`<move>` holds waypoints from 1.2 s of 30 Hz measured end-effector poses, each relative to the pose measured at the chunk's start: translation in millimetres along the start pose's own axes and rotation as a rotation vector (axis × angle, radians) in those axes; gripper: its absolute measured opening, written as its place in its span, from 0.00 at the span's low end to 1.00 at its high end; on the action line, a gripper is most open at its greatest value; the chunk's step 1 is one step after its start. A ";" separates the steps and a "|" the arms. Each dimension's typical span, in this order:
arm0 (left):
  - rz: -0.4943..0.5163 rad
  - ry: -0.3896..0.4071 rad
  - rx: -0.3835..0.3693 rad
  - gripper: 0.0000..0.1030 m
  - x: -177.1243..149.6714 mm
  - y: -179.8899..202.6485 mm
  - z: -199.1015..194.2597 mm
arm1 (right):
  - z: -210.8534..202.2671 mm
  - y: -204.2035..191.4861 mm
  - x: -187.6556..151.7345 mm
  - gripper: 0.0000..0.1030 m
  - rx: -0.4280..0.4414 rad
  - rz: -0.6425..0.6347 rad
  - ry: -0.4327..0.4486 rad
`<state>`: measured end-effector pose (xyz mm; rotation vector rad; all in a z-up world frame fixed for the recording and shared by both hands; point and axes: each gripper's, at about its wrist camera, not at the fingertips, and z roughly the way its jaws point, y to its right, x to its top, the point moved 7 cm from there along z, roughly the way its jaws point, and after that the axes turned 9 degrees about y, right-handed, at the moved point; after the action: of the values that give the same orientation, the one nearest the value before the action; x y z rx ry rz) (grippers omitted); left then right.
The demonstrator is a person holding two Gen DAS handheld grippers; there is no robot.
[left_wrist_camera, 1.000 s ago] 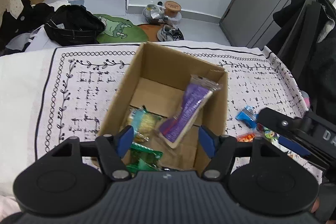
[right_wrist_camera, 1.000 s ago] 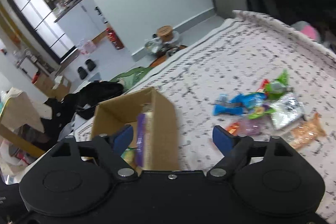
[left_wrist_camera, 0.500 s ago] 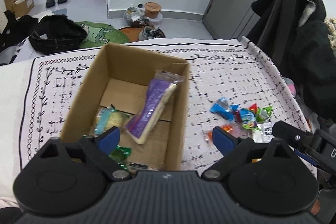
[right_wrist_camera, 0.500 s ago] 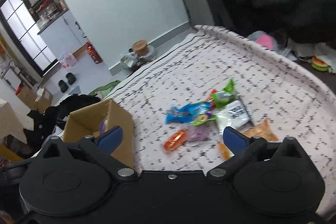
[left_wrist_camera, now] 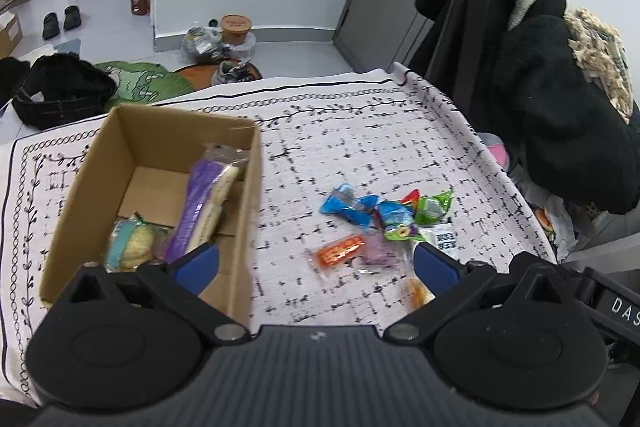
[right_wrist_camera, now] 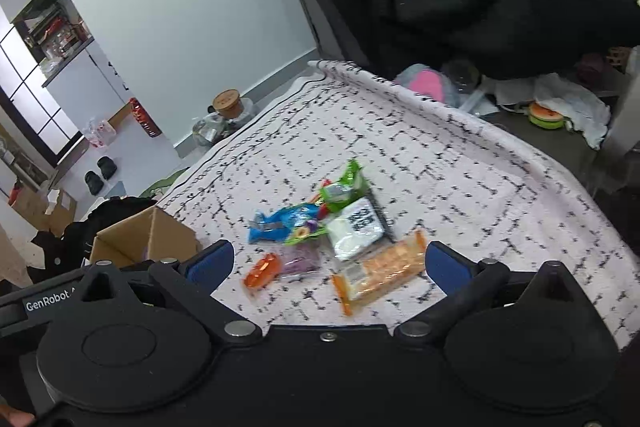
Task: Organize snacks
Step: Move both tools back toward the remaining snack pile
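A cardboard box (left_wrist_camera: 168,131) stands on the patterned cloth at the left, holding a long purple packet (left_wrist_camera: 204,203) and a yellow-and-teal snack (left_wrist_camera: 130,243). To its right lies a loose pile: a blue packet (left_wrist_camera: 348,205), a green packet (left_wrist_camera: 434,205), a small orange packet (left_wrist_camera: 340,251) and a white packet (right_wrist_camera: 356,227). A long orange wafer pack (right_wrist_camera: 384,271) lies nearest. My left gripper (left_wrist_camera: 316,265) hovers above the pile's near edge, jaws opening, nothing between them. My right gripper (right_wrist_camera: 328,263) hangs open over the same pile, empty.
The cloth-covered table (left_wrist_camera: 360,131) ends at the right, where dark coats (left_wrist_camera: 540,75) hang close by. Bags, shoes and a jar (left_wrist_camera: 236,25) sit on the floor beyond the far edge. The right gripper's body (left_wrist_camera: 616,307) shows at the left view's right edge.
Both grippers have swung right, from over the box to over the loose snack pile. Their jaws have spread wider. The purple packet stays in the box.
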<state>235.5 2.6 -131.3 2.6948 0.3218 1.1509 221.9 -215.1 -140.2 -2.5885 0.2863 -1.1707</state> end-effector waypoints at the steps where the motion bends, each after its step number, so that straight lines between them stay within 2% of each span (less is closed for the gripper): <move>1: 0.004 0.000 -0.003 1.00 -0.2 3.3 0.1 | -1.0 3.3 1.4 1.00 -0.002 0.005 0.000; 14: 0.029 -0.047 -0.022 1.00 -9.1 36.5 12.8 | -3.4 39.3 13.6 1.00 -0.011 0.073 0.004; 27: 0.041 -0.092 -0.056 0.99 -24.9 56.5 44.2 | 26.3 72.0 -1.9 0.99 -0.087 0.218 -0.107; 31: 0.034 -0.090 -0.053 0.97 -27.2 56.6 57.2 | 40.0 74.8 -12.3 0.95 -0.076 0.281 -0.162; 33: 0.031 -0.088 -0.046 0.97 -27.5 53.6 64.5 | 47.0 72.6 -18.2 0.89 -0.071 0.292 -0.183; 36: 0.022 -0.095 -0.032 0.89 -28.8 48.2 77.1 | 55.7 68.6 -24.5 0.84 -0.063 0.304 -0.210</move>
<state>278.1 -58.5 -190.9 2.7209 0.2571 1.0205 243.9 -262.6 -215.5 -2.5753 0.6518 -0.7910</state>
